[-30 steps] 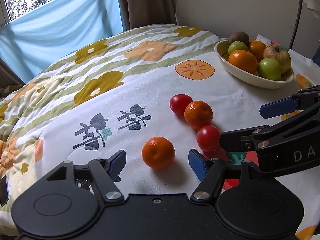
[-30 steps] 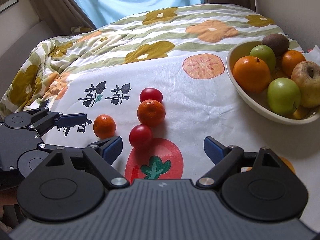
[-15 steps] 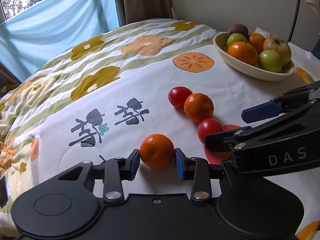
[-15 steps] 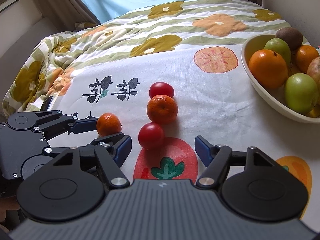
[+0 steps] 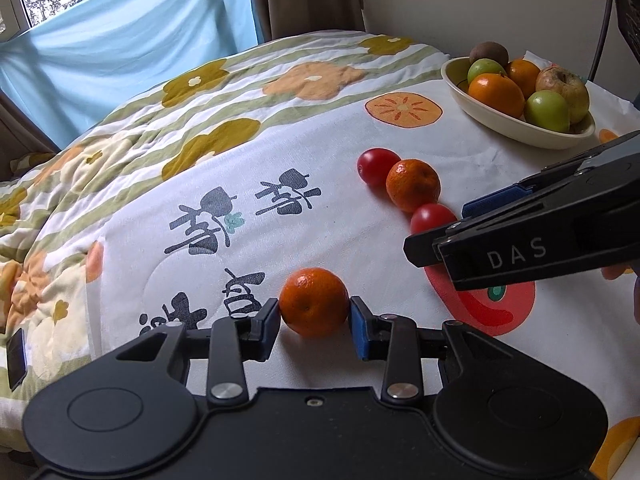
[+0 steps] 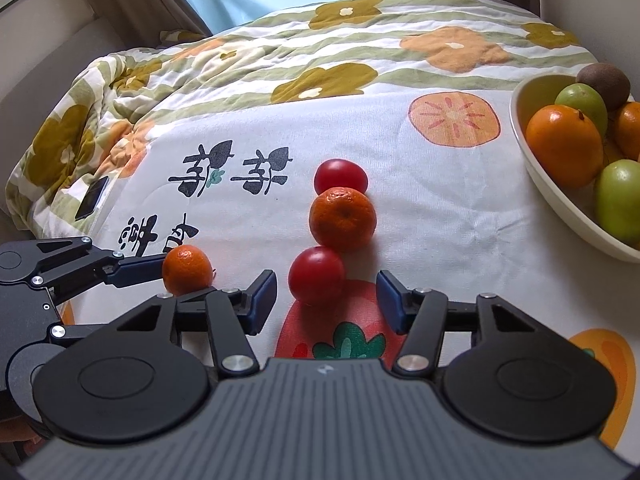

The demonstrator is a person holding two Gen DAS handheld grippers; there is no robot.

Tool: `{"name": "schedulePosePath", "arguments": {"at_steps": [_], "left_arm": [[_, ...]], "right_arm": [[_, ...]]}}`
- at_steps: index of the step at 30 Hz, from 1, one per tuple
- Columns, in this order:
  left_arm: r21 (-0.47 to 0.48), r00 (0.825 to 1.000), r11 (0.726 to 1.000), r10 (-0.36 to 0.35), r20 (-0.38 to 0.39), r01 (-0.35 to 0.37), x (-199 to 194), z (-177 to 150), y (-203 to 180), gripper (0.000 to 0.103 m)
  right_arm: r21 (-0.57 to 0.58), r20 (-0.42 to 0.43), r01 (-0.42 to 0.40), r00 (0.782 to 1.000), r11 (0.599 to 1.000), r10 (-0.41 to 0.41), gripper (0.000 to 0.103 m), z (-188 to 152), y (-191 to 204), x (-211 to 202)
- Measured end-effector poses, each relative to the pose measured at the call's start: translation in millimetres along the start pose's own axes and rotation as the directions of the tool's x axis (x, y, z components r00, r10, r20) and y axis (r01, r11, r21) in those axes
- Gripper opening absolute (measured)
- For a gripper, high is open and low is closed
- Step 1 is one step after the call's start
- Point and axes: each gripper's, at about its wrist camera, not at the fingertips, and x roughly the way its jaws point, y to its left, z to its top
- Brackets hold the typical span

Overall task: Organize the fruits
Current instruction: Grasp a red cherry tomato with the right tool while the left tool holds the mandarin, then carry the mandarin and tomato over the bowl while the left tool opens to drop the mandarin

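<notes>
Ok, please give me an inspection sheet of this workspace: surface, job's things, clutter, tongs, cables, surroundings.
Surface: quilt with fruit print, wrinkled at the far left.
Job's things: small mandarin; near tomato, larger mandarin and far tomato in a row; bowl full of fruit.
Clutter: dark phone on the quilt.
Tongs: left tongs shut on the small mandarin; right tongs closing around the near tomato, pads not touching.
Cables: dark cable by the wall.
Surroundings: blue sheet, curtains.

Open cloth (image 6: pixel 460 216) is seen between the fruit row and the bowl (image 6: pixel 560 204). The way left of the near tomato (image 6: pixel 317 276) is blocked by the left gripper (image 6: pixel 160 266).
</notes>
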Motion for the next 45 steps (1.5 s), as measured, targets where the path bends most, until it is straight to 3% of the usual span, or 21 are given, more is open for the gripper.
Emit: {"name": "schedulePosePath", "arguments": {"at_steps": [2, 5, 16, 23, 32, 45], "left_arm": [[-0.011, 1.000, 1.000, 0.004, -0.002, -0.004, -1, -1, 0, 0.040], [-0.031, 1.000, 0.999, 0.011, -0.007, -0.011, -3, -4, 1, 0.040], [-0.097, 0.999, 0.994, 0.038, -0.029, -0.041, -23, -3, 0, 0.040], [-0.170, 0.999, 0.985, 0.037, -0.005, -0.037, -46, 7, -9, 0.040], [-0.192, 0.998, 0.981, 0.041, 0.042, -0.032, -72, 39, -39, 0.040], [-0.180, 0.996, 0.984, 0.005, 0.092, 0.011, -79, 95, -104, 0.040]], "right_arm": [[-0.026, 0.005, 0.007, 1.000, 1.000, -0.007, 0.064, -1, 4, 1], [-0.063, 0.005, 0.006, 1.000, 0.998, -0.006, 0.047, -1, 8, 3], [-0.102, 0.021, -0.029, 0.999, 0.994, 0.032, 0.046, -1, 13, -24], [-0.102, 0.045, -0.039, 0.998, 0.994, 0.043, 0.046, 1, 2, -53], [-0.088, 0.080, -0.025, 0.996, 0.996, 0.033, 0.046, 8, -34, -92], [-0.072, 0.114, 0.000, 0.993, 0.997, 0.008, 0.046, 26, -111, -134]]}}
